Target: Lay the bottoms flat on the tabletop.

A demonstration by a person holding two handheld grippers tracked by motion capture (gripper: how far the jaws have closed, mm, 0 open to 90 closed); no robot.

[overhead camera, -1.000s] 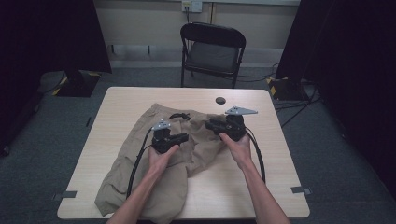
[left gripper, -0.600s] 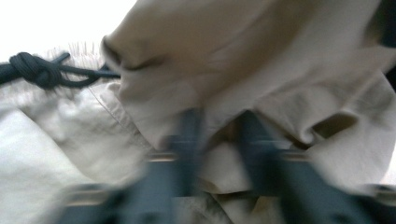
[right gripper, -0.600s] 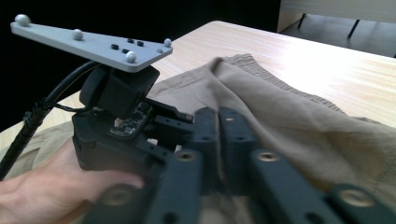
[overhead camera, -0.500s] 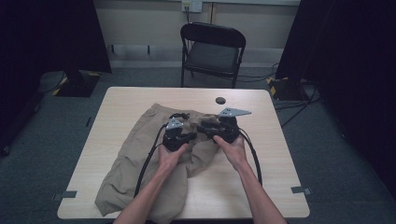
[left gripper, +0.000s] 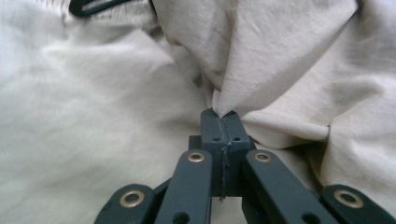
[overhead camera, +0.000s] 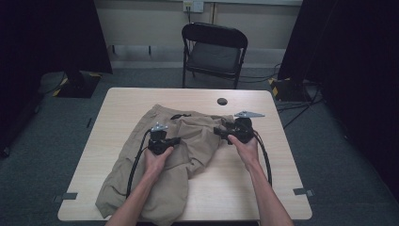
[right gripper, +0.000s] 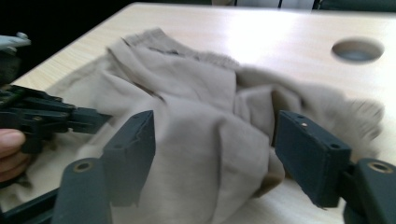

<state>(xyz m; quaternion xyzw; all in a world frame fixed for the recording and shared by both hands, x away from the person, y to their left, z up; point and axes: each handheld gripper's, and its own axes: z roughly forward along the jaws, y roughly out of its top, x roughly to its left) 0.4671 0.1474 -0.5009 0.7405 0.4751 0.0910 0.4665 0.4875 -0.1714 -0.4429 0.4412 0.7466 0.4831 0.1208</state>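
Tan trousers (overhead camera: 197,136) lie crumpled on the wooden table (overhead camera: 282,179). My left gripper (overhead camera: 177,140) points right over them and is shut on a pinched fold of the cloth (left gripper: 280,60), which rises from between the closed tips (left gripper: 223,114). My right gripper (overhead camera: 218,132) points left at the garment's right edge. Its jaws have just been opening and stand wide (right gripper: 215,126). Bunched cloth (right gripper: 187,93) lies between the pads, which do not press on it. The left gripper (right gripper: 100,119) also appears at the left of the right gripper view.
A round cable hole (overhead camera: 222,101) is in the table behind the garment. A black loop (overhead camera: 180,116) lies at the waistband. A black folding chair (overhead camera: 214,52) stands beyond the far edge. Bare tabletop lies to the right and at the far side.
The two grippers first drew close over the garment, then moved apart, the left one leftward and the right one rightward. The right gripper's jaws have spread.
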